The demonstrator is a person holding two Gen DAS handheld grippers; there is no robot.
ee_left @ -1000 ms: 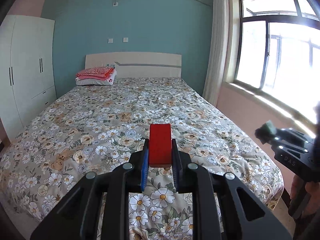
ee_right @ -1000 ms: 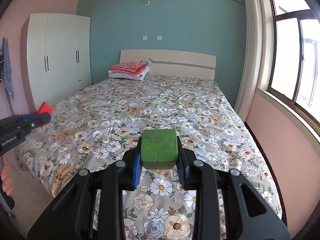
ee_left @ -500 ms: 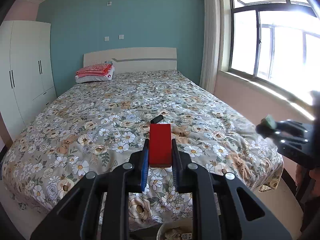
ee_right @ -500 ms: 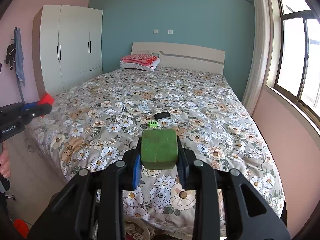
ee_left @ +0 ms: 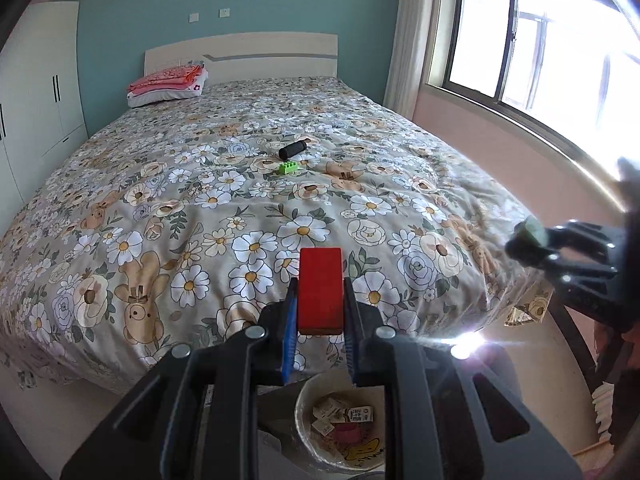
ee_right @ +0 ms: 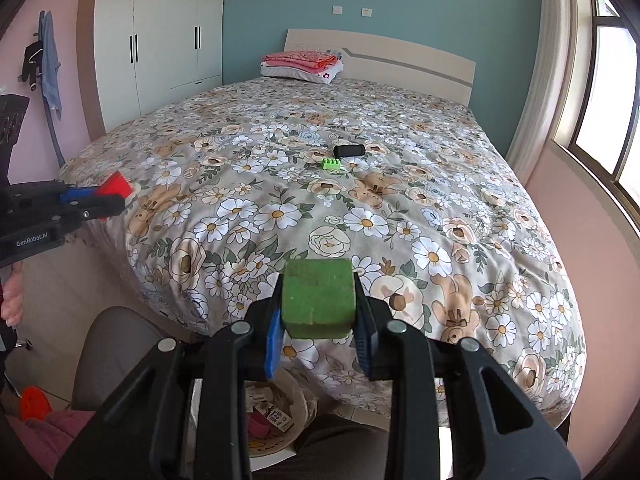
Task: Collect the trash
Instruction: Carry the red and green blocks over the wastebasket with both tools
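Observation:
My left gripper [ee_left: 320, 304] is shut on a red block [ee_left: 320, 290] and holds it above the foot of the bed. My right gripper [ee_right: 318, 304] is shut on a green block [ee_right: 318, 298], also over the foot of the bed. A round trash bin [ee_left: 306, 438] with paper scraps stands on the floor below both grippers; it also shows in the right wrist view [ee_right: 296, 420]. A green toy brick [ee_left: 289, 167] and a black cylinder [ee_left: 292, 149] lie mid-bed. Each gripper shows in the other's view: the left gripper [ee_right: 116, 190], the right gripper [ee_left: 528, 236].
The bed with a floral cover [ee_left: 200, 200] fills the middle. A pillow with folded pink cloth [ee_left: 168, 86] lies by the headboard. A white wardrobe [ee_right: 160, 48] stands left, a window [ee_left: 540, 40] right. A grey chair [ee_right: 116, 352] stands at lower left.
Both grippers have pulled back from the bed and tilted down, each still holding its block. The bed's foot edge, the floor and the trash bin have come into view.

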